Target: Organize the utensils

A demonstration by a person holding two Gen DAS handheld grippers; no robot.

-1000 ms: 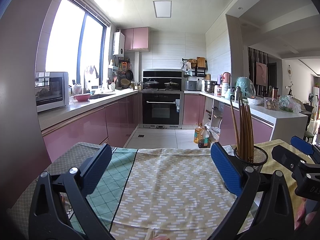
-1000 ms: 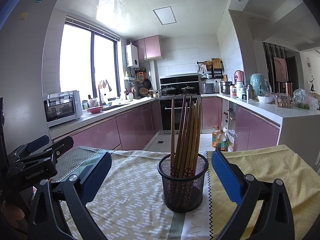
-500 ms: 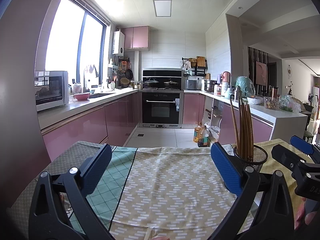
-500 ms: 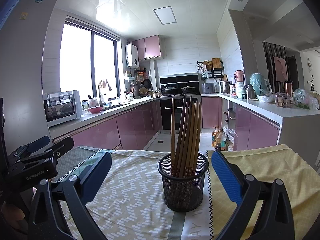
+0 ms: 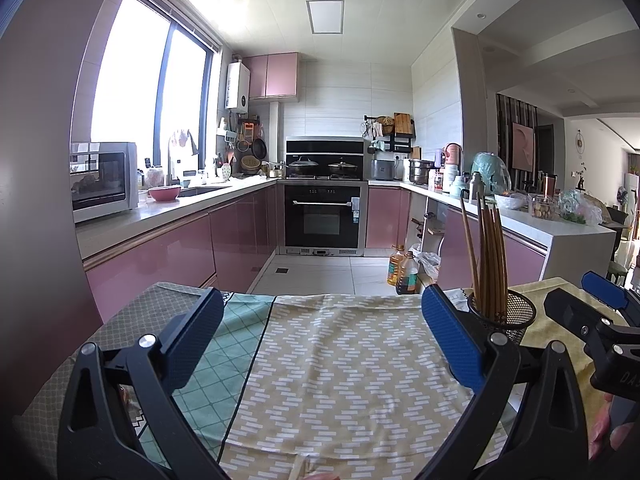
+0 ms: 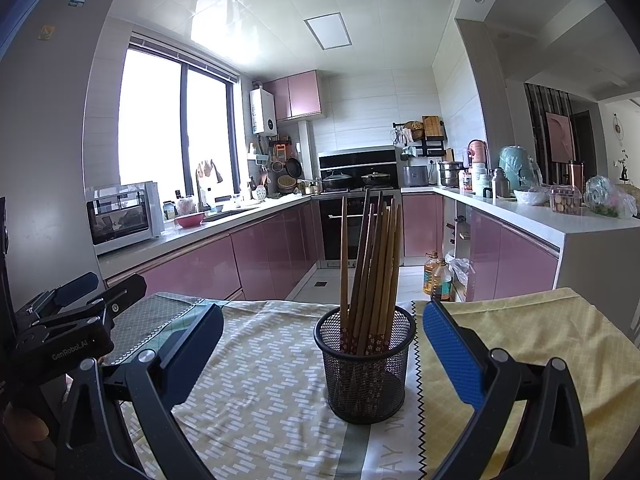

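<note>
A black mesh cup stands upright on the cloth-covered table, holding several wooden chopsticks that lean slightly right. My right gripper is open, its blue pads either side of the cup and nearer the camera, touching nothing. In the left wrist view the same mesh cup with its chopsticks sits at the right, behind the right pad. My left gripper is open over bare patterned cloth, holding nothing. Each gripper shows in the other's view: the right gripper at the edge and the left gripper at far left.
Patchwork tablecloths cover the table: green at left, zigzag in the middle, yellow at right. The table's far edge drops to a tiled kitchen floor. Pink cabinets, an oven and oil bottles lie beyond. A hand holds the right gripper.
</note>
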